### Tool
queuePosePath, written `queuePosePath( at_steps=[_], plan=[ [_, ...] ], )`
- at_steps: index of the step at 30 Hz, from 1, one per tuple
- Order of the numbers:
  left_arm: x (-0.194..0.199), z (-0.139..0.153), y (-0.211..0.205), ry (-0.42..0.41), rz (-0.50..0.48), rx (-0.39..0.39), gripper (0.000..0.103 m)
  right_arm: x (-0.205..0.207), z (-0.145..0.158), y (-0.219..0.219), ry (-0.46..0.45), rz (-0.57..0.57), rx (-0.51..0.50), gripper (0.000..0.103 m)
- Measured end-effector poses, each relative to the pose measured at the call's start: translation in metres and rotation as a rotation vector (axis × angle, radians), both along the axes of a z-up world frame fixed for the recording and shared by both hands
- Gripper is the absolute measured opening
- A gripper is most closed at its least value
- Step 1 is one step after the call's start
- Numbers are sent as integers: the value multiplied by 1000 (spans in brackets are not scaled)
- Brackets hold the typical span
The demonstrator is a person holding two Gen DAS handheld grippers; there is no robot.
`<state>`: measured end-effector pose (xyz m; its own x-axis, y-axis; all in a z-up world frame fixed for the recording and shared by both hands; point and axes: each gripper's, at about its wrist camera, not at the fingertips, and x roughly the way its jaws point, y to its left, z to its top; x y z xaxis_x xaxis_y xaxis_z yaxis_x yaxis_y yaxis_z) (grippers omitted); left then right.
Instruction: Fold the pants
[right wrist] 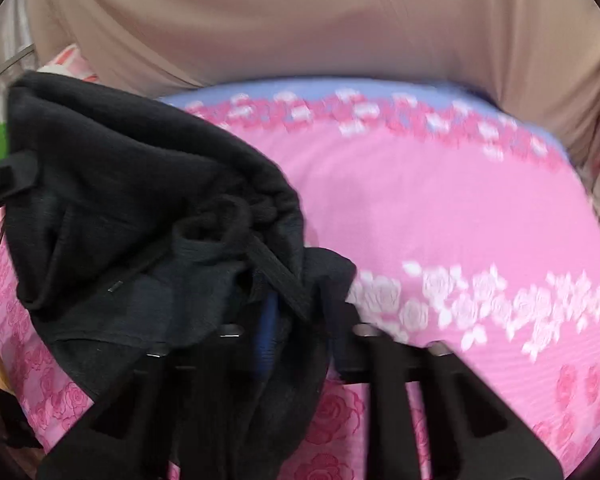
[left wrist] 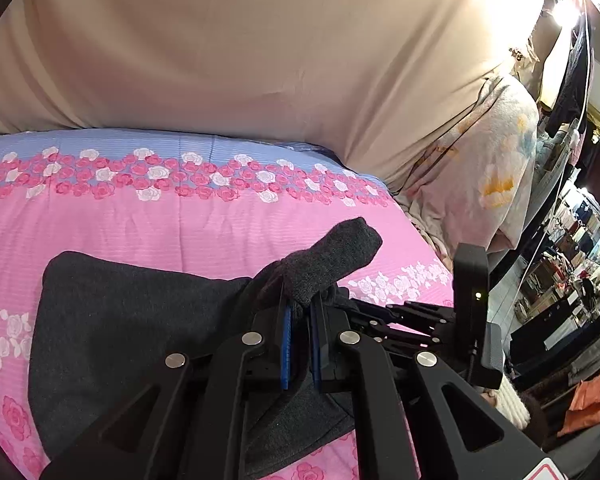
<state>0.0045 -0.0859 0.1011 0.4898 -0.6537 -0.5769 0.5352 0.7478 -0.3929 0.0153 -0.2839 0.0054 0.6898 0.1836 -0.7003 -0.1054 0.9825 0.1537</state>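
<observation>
Our left tongs (left wrist: pixel 300 312) pinch the cuff of the pants (left wrist: pixel 140 320); our right tongs (right wrist: pixel 296 320) clamp the waistband. The pants hang partly over the bed (left wrist: pixel 180 220). We should keep both edges level and lay them down smoothly.

Pink bedspread (right wrist: pixel 440 216) lies open ahead; beige curtain (left wrist: pixel 260 40) seemingly blocks beyond.

1. Your pants (left wrist: pixel 112 320): dark grey knit cloth, matt, slightly fuzzy; the drawstring (right wrist: pixel 276 268) is flat woven tape.
2. Your bedspread (left wrist: pixel 180 220): pink printed cloth, fine ribbed weave, matt.
3. Your left gripper (left wrist: pixel 300 316): matt black plastic arms, shiny round metal pins, blue rubbery pads (left wrist: pixel 286 344).
4. Your backdrop sheet (left wrist: pixel 260 48): beige cloth, smooth, softly creased.
</observation>
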Motion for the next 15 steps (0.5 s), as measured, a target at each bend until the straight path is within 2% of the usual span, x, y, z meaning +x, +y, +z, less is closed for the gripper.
queuePosePath(
  at_steps=[2, 3, 5, 7, 10, 12, 14, 15],
  plan=[
    [1, -1, 0, -2, 1, 2, 6, -14, 11, 2, -25, -2, 35, 1],
    [2, -1, 0, 0, -1, 1, 6, -21, 17, 2, -36, 6, 72, 1],
    [4, -2, -1, 4, -2, -3, 6, -34, 29, 11, -63, 28, 84, 1],
    [4, -3, -1, 7, -5, -7, 6, -37, 30, 18, -40, 91, 201, 1],
    [1, -1, 0, 5, -8, -18, 6, -28, 12, 45, 28, 203, 347, 1],
    [-1, 1, 0, 2, -8, -18, 6, -18, -9, 59, 74, 228, 454, 4],
    [-3, 0, -2, 16, -19, -18, 6, -11, -25, 62, 94, 184, 458, 10],
    [-4, -2, -3, 29, -32, -18, 6, -12, -31, 61, 108, 158, 453, 7]
  ],
)
